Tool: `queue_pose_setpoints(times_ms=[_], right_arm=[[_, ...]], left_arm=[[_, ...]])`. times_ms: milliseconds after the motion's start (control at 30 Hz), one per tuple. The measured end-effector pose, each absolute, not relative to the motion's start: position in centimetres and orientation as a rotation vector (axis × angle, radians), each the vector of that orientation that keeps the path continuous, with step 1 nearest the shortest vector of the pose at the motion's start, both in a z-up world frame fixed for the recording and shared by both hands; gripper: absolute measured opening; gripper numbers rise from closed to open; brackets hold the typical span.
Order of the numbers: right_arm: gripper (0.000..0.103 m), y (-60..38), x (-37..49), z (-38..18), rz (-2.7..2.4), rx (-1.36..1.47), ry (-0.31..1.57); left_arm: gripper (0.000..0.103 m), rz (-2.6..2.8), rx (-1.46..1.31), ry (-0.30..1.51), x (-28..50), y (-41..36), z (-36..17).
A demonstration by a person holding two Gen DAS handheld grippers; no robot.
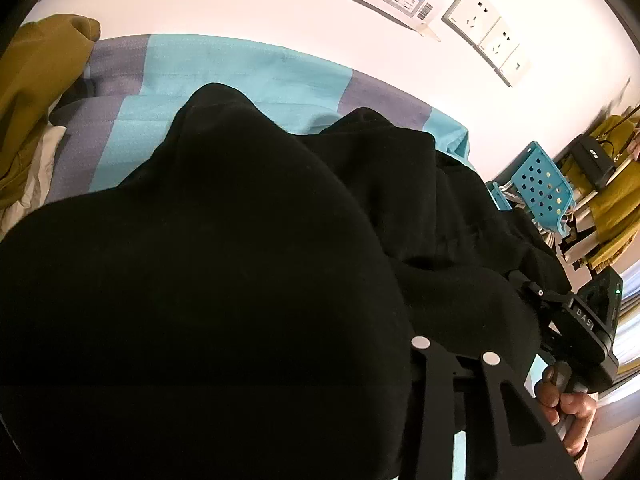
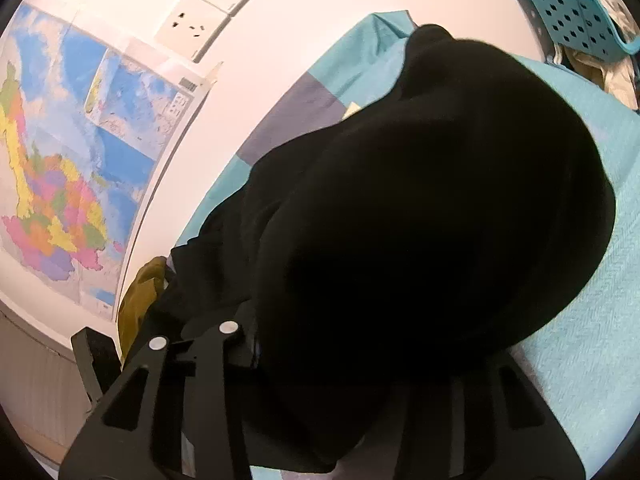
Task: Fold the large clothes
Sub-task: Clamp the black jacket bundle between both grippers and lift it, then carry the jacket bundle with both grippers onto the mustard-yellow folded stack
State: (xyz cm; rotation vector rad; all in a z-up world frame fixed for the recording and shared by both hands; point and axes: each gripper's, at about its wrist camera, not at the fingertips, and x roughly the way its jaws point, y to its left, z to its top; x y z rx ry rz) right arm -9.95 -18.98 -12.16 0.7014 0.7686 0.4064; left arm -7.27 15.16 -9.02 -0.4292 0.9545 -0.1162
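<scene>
Bunching thickly on the striped teal-and-grey bedsheet, the soft, heavy black fleece garment hid both grippers' fingertips, grip unclear; its hem edge looked the best hold

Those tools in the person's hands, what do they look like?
Each tool is matte black, with flat fingers pierced by long cut-out slots and a round silver button on each finger. In the left wrist view the right tool carries a black box with white lettering and a small green light. A bare hand grips its handle; no sleeve shows.
</scene>
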Motion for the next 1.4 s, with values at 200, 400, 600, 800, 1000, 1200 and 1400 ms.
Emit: queue_pose_setpoints(times_ms=[200, 400, 600, 800, 1000, 1200, 1400], right_arm=[[0.052, -19.1, -9.3, -12.6, 0.424, 0.73, 0.794], [0.065, -17.7, -8.8, -12.0, 0.397, 0.682, 0.783], [0.038, -18.0, -8.9, -12.1, 0.443, 0.692, 0.785], [0.035, -16.8, -10.2, -6.8, 0.526, 0.633, 0.703], [0.034, -13.8, -11.2, 0.5, 0.64, 0.534, 0.601], [0.034, -8.0, -10.7, 9.2, 0.799, 0.46, 0.449], [0.034, 1.0, -8.8, 15.0, 0.966, 0.433, 0.367]], left_arm=[[0.051, -0.116, -0.437, 0.96, -6.9, 15.3, -9.4], [0.056, -0.139, -0.464, 0.96, -6.8, 15.4, -9.4], [0.042, -0.119, -0.448, 0.971, -6.8, 15.2, -9.1], [0.03, -0.081, -0.3, 0.942, -6.7, 14.1, -5.9], [0.028, -0.136, -0.34, 0.841, -6.8, 17.7, 0.3], [0.028, -0.102, -0.326, 0.661, -8.7, 23.5, 9.0], [0.028, 0.061, -0.291, 0.499, -11.5, 31.7, 16.2]])
